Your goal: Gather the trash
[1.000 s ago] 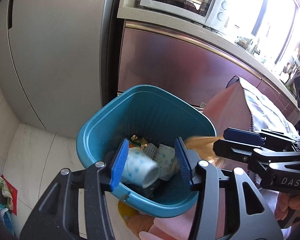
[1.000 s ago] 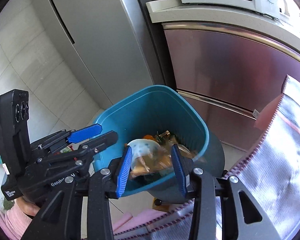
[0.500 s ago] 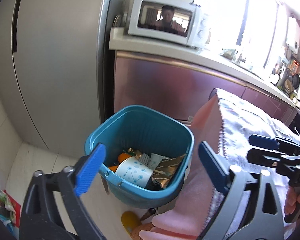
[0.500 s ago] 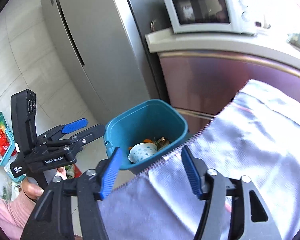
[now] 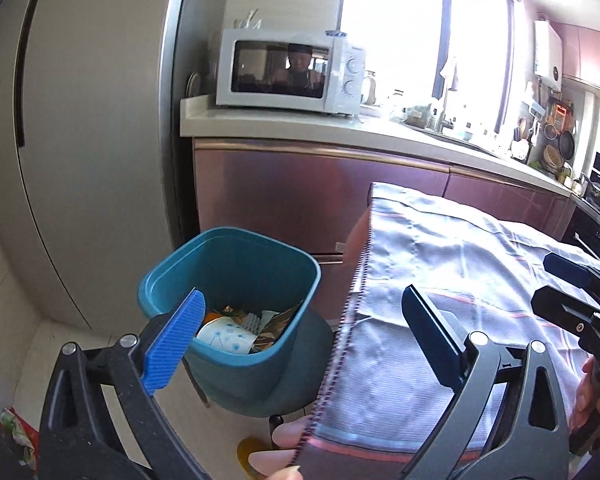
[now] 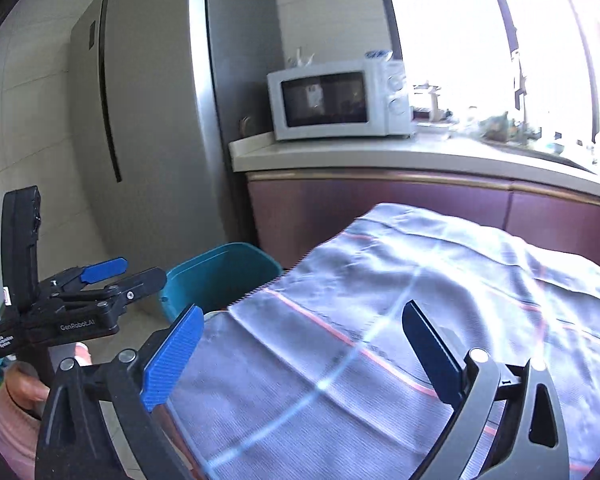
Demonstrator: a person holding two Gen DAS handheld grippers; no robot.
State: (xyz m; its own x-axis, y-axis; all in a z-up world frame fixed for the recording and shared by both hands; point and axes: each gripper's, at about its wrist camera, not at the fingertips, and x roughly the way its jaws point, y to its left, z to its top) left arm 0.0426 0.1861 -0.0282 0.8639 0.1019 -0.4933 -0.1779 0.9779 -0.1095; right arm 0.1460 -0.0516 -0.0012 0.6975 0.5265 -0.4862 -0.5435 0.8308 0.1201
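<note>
A teal trash bin point(image 5: 236, 264) stands on a stool beside the table and holds a white dotted paper cup point(image 5: 226, 336), a foil wrapper point(image 5: 276, 322) and other scraps. My left gripper point(image 5: 300, 328) is open and empty, above and back from the bin. My right gripper point(image 6: 300, 344) is open and empty over the grey tablecloth point(image 6: 420, 312). In the right wrist view only the bin's far rim point(image 6: 220, 268) shows past the cloth edge. The left gripper point(image 6: 112, 280) shows there at the left, and the right gripper point(image 5: 572, 292) shows at the right edge of the left wrist view.
A steel fridge point(image 5: 80, 140) stands behind the bin. A counter with maroon cabinets point(image 5: 300, 192) carries a white microwave point(image 5: 288, 70). The cloth-covered table point(image 5: 460, 280) fills the right. Colourful wrappers point(image 5: 16, 436) lie on the floor at the lower left.
Both grippers opened and let the cup and wrapper fall into the bin. Both have since pulled up and back, the right one over the table.
</note>
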